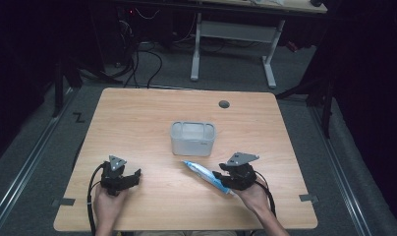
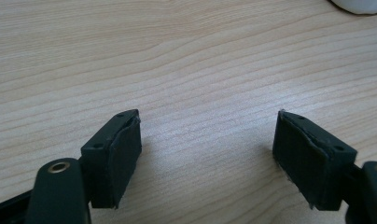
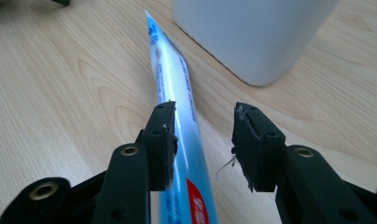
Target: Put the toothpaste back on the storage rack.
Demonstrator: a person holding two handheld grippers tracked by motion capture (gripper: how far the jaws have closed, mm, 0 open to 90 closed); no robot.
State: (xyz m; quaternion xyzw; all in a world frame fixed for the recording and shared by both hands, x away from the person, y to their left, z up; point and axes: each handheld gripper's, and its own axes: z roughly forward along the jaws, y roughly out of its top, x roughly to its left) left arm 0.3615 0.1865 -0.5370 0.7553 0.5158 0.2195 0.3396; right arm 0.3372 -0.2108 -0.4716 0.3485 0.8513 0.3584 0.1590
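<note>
Because the blue tube (image 3: 177,121) lies flat on the tabletop (image 1: 137,123) with the right gripper (image 3: 203,140) straddling it, we treat this as the grasp-approach step. The tube rests just in front of the white container (image 1: 193,138), near it but apart from it, and runs diagonally toward the person's right hand. The right jaws are parted: the left jaw sits against or just over the tube's edge, and the right jaw stands clear of it, so nothing is clamped yet.

We judge the tube to be light, soft-walled and glossy, hence liable to dent under pressure and to slide on its smooth film. It narrows to a flat crimped end at the far tip; that end would bend if gripped. We recommend taking hold across the fuller body, near the red-printed part (image 3: 198,205), with moderate closing force. Whether a cap sits at the near end we cannot tell, as the gripper hides it.

The left gripper (image 2: 207,154) hovers over bare tabletop, jaws spread wide and empty.
</note>
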